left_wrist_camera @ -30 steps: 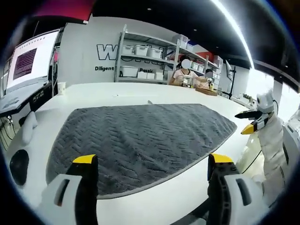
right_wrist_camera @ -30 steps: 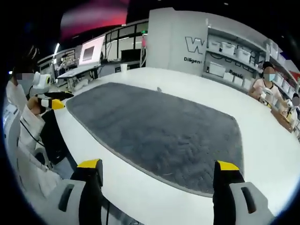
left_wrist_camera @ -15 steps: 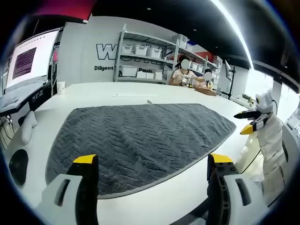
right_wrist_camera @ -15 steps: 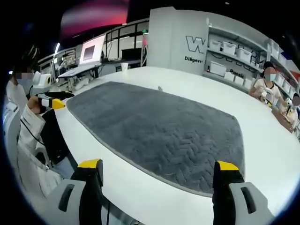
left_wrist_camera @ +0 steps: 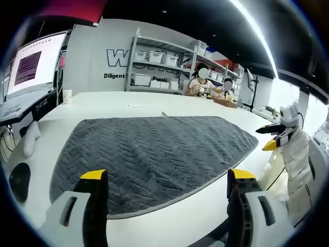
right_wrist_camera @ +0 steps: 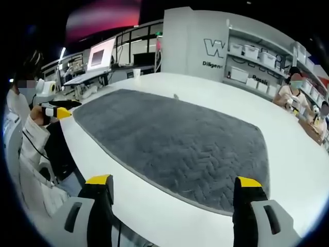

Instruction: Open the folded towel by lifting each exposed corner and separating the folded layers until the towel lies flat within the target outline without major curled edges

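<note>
My left tool (left_wrist_camera: 162, 193) sits with its jaws spread wide and nothing between them, hovering off the near edge of the desk (left_wrist_camera: 169, 229); my right tool (right_wrist_camera: 172, 198) is in the same state, jaws apart and empty, looking in from the other end. Just ahead of both tools lies the grey towel (left_wrist_camera: 149, 152), spread over the white desk top, its hemmed near edge running across my left view right beyond the jaw tips. I judge its long axis to run from one tool toward the other, so each tool faces one end of it, and from the right gripper view the cloth (right_wrist_camera: 175, 141) stretches away leftward toward my other hand. It looks flat and single-layered to me, with no fold or curled corner that I can pick out, though the fisheye bend makes the far edges hard to read, and I see no outline marked on the desk. If a corner needs tidying, the one ahead of my left jaw is the easiest reach. Further off stand shelves (left_wrist_camera: 159, 62) with bins, and seated people.
</note>
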`<state>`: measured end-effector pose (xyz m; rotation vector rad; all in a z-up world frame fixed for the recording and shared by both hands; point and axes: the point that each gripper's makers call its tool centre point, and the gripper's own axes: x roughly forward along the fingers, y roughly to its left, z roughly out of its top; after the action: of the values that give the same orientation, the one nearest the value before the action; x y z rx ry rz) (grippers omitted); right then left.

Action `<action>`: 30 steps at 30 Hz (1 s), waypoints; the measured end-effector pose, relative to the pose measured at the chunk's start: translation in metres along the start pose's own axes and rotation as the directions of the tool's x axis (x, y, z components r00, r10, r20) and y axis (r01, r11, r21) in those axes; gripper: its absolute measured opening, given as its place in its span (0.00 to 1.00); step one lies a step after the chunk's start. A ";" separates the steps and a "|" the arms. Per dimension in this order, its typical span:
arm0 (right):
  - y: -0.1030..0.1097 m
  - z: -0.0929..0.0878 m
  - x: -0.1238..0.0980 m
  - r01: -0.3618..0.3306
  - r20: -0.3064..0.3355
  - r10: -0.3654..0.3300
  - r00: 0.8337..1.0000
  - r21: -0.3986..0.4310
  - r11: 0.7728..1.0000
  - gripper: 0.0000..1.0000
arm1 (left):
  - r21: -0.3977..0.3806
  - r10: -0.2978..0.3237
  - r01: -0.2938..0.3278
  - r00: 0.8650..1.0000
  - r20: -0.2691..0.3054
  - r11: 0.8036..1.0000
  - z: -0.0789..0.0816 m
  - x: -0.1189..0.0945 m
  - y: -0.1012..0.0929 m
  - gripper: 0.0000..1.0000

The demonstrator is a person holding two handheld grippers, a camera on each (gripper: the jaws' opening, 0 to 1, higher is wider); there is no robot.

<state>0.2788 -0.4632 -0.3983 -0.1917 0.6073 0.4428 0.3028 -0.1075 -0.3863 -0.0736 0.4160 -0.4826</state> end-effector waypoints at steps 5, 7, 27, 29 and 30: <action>-0.001 -0.002 -0.001 0.005 -0.004 -0.005 1.000 0.002 1.000 0.96 | -0.003 0.001 -0.001 1.000 0.001 1.000 0.000 0.000 0.001 0.95; -0.002 -0.003 -0.001 0.007 -0.005 -0.007 1.000 0.005 1.000 0.96 | -0.001 0.001 -0.001 1.000 0.001 1.000 0.000 0.000 0.000 0.95; -0.001 -0.007 -0.002 0.011 -0.013 -0.011 1.000 0.010 1.000 0.96 | -0.003 0.007 -0.007 1.000 0.001 1.000 -0.001 -0.003 0.003 0.94; 0.000 -0.007 -0.002 0.011 -0.016 -0.010 1.000 0.009 1.000 0.96 | -0.002 0.008 -0.008 1.000 0.002 1.000 -0.001 -0.003 0.003 0.94; 0.000 -0.007 -0.002 0.010 -0.017 -0.010 1.000 0.008 1.000 0.96 | -0.002 0.009 -0.009 1.000 0.001 1.000 -0.001 -0.003 0.003 0.94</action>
<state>0.2741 -0.4661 -0.4029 -0.1908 0.6241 0.4289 0.3012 -0.1031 -0.3869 -0.0739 0.4155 -0.4733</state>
